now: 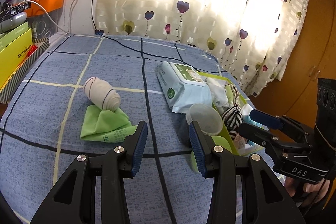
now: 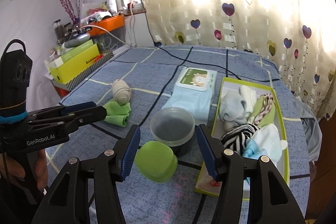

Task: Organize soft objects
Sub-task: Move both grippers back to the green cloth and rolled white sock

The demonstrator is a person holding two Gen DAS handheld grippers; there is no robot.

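On the left side of the bed with the blue checked sheet [image 2: 147,198] lies a rolled-up cream sock with thin dark stripes [image 1: 102,96]. It rests on the back edge of a crumpled bright green cloth [image 1: 105,126]. The left gripper [image 1: 168,147] hangs over the sheet just right of the green cloth, and its fingers [image 1: 139,146] are wide apart with nothing between them. Near the middle of the bed sits a light blue pack of wet wipes with a green and white lid [image 2: 194,93]. In front of the pack stands a round see-through plastic tub [image 2: 172,126]. In front of the tub lies a small green rounded case [image 2: 156,163]. The right gripper [image 2: 168,153] hovers here with its fingers [image 2: 131,152] wide, one on each side of the green case, but not squeezing it. On the right is a flat yellow-green cardboard box [image 2: 280,119]. It is full of soft things: pale blue socks [image 2: 232,104], a black and white striped sock [image 2: 238,133] and white ones too.
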